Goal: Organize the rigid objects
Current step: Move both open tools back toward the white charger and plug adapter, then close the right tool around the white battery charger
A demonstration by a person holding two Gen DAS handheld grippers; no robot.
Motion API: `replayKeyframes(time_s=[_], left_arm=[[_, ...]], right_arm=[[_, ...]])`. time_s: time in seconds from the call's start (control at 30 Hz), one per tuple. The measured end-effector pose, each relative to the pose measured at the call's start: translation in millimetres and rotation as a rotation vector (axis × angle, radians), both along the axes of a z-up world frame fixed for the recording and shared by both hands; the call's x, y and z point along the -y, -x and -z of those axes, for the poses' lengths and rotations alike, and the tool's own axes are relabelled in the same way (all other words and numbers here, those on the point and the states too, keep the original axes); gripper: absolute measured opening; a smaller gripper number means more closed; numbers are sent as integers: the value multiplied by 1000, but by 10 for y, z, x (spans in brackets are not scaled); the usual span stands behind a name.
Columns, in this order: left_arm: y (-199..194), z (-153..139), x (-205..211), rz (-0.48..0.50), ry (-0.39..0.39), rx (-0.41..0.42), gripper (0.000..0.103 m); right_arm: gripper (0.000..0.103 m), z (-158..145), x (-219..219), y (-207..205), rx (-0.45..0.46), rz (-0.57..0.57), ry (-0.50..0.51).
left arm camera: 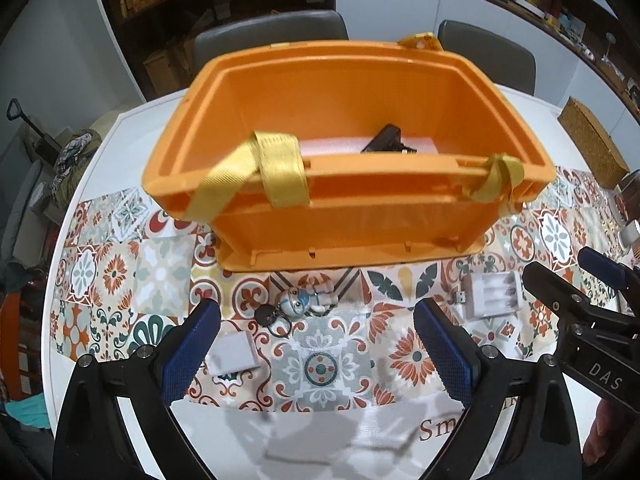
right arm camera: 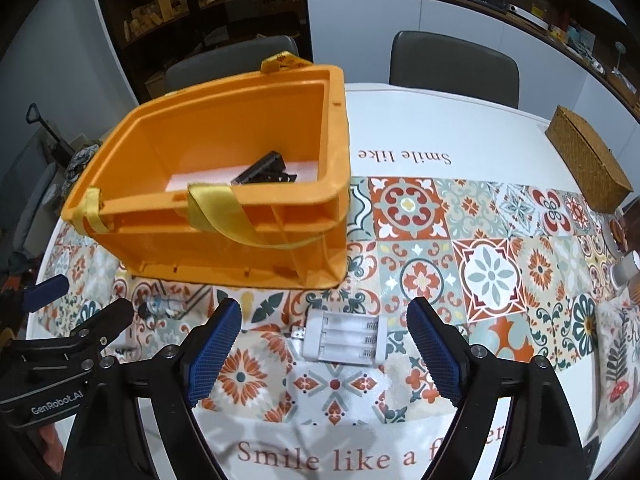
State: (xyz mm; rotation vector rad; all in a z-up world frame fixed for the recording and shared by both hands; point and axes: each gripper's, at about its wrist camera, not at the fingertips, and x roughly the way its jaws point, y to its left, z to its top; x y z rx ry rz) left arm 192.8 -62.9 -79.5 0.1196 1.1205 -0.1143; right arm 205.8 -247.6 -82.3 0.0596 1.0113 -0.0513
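Here, tiled tablecloth (right arm camera: 480, 264), orange crate (left arm camera: 344, 216), dark shelving (right arm camera: 192, 4) behind, both grippers' fingers spread.

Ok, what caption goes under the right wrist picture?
Open right gripper over a white battery holder, orange crate behind.

White desk (right arm camera: 472, 120), patterned tile runner (right arm camera: 480, 248) across. Resting directly on it: orange crate (right arm camera: 224, 248), white battery holder (right arm camera: 344, 338), astronaut keychain (left arm camera: 300, 300), white block (left arm camera: 232, 352), wicker box (right arm camera: 588, 160).

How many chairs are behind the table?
2: one grey chair behind the orange bin, another grey chair further right. More may be hidden.
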Motion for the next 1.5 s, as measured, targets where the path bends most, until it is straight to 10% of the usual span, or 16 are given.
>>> replayKeyframes(time_s=[1.5], left_arm=[[-114, 881, 212, 16, -118, -179, 99]], right_arm=[[89, 1049, 199, -200, -206, 27, 0]])
